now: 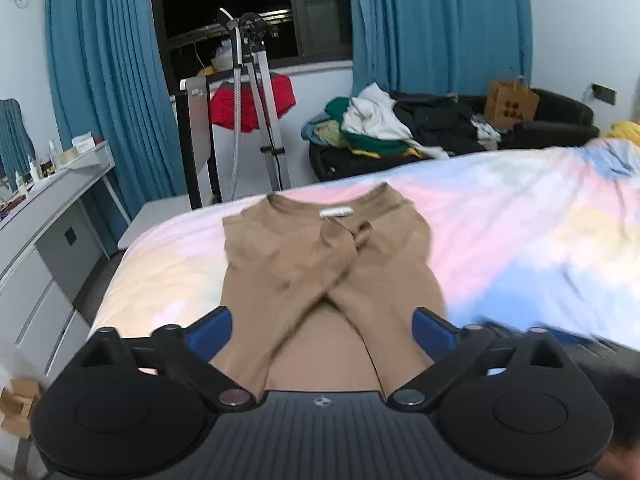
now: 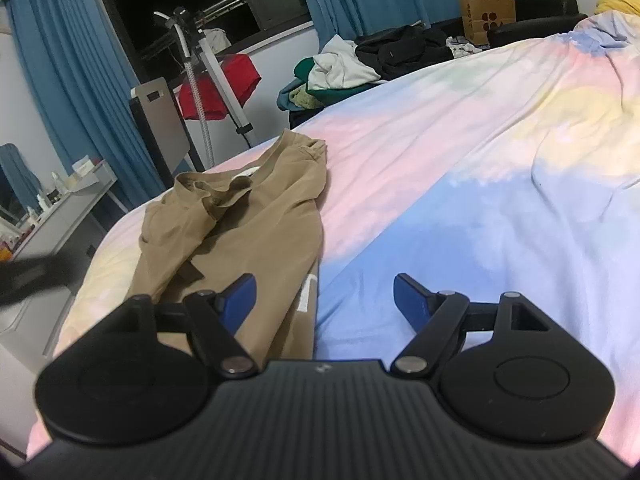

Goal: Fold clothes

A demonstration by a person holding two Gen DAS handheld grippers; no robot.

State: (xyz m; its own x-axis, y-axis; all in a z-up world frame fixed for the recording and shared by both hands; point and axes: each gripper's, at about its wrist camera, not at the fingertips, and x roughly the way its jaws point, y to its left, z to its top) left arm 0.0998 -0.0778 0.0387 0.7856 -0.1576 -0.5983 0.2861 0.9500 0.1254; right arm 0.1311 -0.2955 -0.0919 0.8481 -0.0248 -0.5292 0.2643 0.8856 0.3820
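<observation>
Shirt (image 1: 320,264), tan, lies mid-frame on the pastel bedspread (image 1: 520,232), sleeves crossed over its body. Your left gripper (image 1: 322,330) and right gripper (image 2: 324,300) both gape wide, holding nothing. Pinch both hem corners evenly (then fold toward the collar). Paper bag (image 1: 512,104), upper right: contents hidden.

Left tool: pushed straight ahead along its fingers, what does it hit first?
Most likely the tan shirt: the left tool is open, angled down over the crossed sleeves, nothing held. Depth is unclear; the pastel bedsheet lies beneath.
</observation>
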